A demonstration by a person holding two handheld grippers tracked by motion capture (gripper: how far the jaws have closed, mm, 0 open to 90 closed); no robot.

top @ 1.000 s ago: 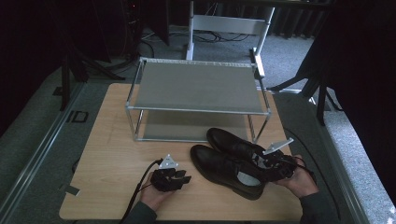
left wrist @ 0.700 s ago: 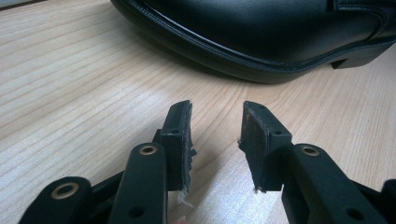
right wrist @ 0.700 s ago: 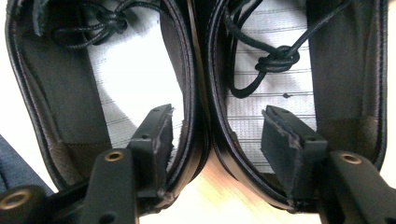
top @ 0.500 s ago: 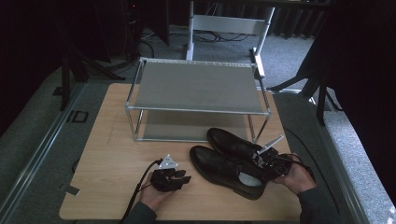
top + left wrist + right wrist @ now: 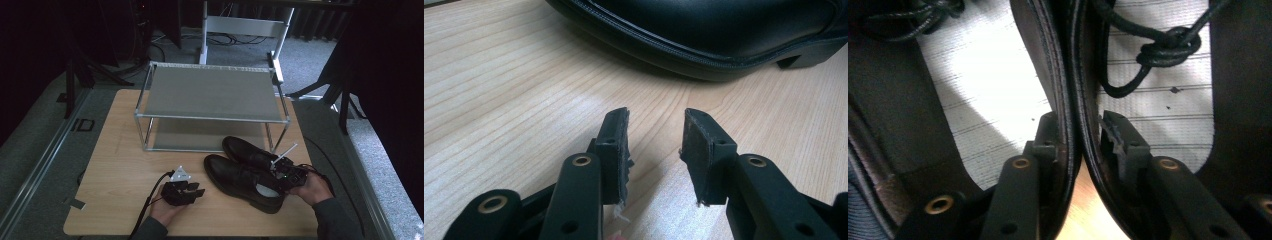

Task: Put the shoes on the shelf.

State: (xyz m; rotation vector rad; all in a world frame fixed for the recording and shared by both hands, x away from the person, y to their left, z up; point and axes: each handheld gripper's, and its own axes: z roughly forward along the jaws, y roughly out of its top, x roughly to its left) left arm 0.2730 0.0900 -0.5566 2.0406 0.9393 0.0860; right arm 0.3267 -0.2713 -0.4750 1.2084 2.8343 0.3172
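Note:
Two black leather lace-up shoes lie side by side on the wooden table, the near shoe and the far shoe. My right gripper reaches into their heel ends. In the right gripper view its jaws have just been closing, one inside each shoe, with the two inner walls pinched together between the pads of the right gripper. A lace knot lies above a white insole. My left gripper rests on the table, open and empty, facing the near shoe's side.
A two-tier metal shoe rack with grey shelves stands at the back of the table, just behind the shoes. Bare wood lies to the left of the left gripper. Grey carpet and dark stands surround the table.
The right gripper has edged a little left into the shoes' openings. The left gripper and both shoes stay where they were.

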